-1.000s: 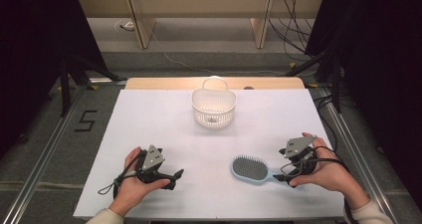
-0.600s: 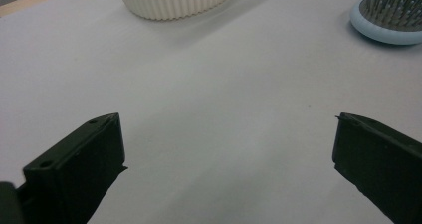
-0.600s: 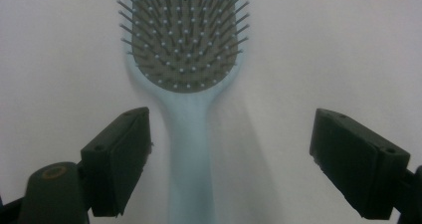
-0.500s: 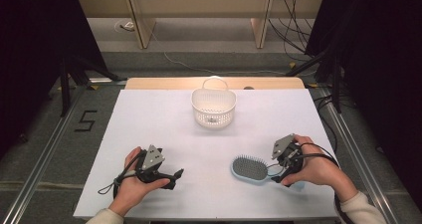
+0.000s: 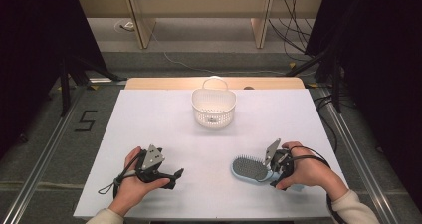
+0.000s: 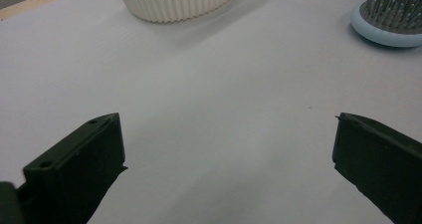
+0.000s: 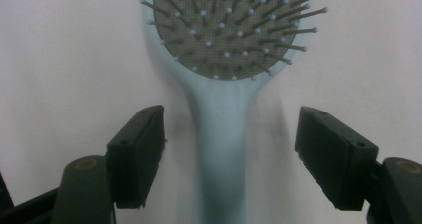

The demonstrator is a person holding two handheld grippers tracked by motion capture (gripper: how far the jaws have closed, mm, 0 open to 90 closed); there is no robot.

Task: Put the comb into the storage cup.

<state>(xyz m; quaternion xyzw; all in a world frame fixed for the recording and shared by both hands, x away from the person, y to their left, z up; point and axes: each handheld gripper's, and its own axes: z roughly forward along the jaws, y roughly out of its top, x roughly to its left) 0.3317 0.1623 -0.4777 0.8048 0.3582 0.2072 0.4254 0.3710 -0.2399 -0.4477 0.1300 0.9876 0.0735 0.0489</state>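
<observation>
A light-blue hairbrush (image 5: pixel 251 169) is lying bristles-up on the white counter (image 5: pixel 164 119), near its front right. The right gripper (image 7: pixel 229 144) is sitting over the brush's handle (image 7: pixel 221 134) with its jaws standing wide, one on each side of the handle and not touching it. The right hand (image 5: pixel 308 169) is holding that gripper low against the counter. The left gripper (image 6: pixel 226 159) is resting at the front left, jaws spread wide over bare counter, held by the left hand (image 5: pixel 132 181). A white basket (image 5: pixel 214 106) is standing at the far middle, well apart from both.
</observation>
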